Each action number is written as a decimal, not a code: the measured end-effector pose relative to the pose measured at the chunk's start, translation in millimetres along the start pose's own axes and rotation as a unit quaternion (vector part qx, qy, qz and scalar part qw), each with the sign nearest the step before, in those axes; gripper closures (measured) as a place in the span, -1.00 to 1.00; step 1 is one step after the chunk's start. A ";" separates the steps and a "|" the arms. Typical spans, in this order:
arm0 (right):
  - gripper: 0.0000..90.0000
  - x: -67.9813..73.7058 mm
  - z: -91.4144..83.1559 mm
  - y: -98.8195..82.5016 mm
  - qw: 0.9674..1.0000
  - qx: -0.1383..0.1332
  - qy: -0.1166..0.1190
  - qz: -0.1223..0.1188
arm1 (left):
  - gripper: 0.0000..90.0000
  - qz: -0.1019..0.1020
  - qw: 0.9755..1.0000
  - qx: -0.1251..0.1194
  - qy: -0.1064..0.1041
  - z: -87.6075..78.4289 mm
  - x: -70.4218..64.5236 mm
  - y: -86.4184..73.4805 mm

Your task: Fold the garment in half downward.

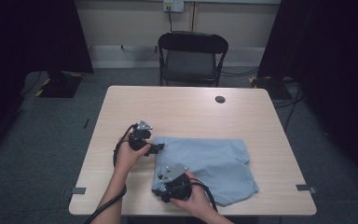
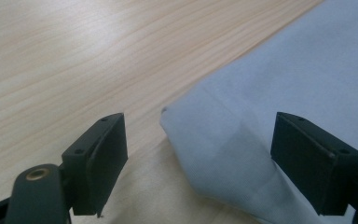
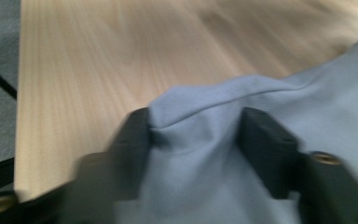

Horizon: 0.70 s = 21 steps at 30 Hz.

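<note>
A light blue cloth (image 1: 214, 161) lies folded flat on the front right part of the wooden table (image 1: 182, 109). My left gripper (image 1: 157, 148) rests at the cloth's far left corner. In the left gripper view its jaws stand wide open (image 2: 200, 158), and the corner of the cloth (image 2: 284, 70) lies between them, touched by neither pad. My right gripper (image 1: 161, 192) is at the cloth's near left corner. In the right gripper view (image 3: 193, 135) the cloth (image 3: 317, 107) is bunched into a raised ridge between both pads, which press on it.
A black folding chair (image 1: 191, 56) stands behind the table's far edge. A round dark grommet hole (image 1: 220, 99) sits in the tabletop at the back right. The table's left edge (image 3: 21, 116) is close to my right gripper. Bare wood lies beyond the cloth.
</note>
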State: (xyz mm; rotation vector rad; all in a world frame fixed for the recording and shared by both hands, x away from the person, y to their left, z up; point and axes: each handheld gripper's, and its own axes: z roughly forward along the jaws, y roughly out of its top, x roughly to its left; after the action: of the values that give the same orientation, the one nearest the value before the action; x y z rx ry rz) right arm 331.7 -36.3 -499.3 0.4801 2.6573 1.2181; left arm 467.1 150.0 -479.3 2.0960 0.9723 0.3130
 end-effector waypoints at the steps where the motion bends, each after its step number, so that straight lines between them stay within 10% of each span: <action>1: 0.16 -0.4 -0.7 -0.6 1.000 -0.002 -0.001 -0.001 | -0.59 -0.005 1.000 -0.001 0.001 0.0 0.5 0.2; 10: 0.29 -0.5 -1.4 -1.1 1.000 -0.003 -0.005 0.002 | -0.59 -0.024 1.000 0.012 0.016 8.2 7.3 0.6; 21: 0.49 -0.5 -2.2 -2.0 1.000 -0.005 -0.009 0.004 | -0.07 0.009 0.999 0.022 0.030 19.2 4.6 -0.9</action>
State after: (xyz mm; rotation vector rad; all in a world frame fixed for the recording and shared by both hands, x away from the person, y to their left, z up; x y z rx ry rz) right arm 331.1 -39.4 -499.3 0.4976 2.6349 1.2237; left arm 479.4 143.0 -493.1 2.1477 1.0040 0.3696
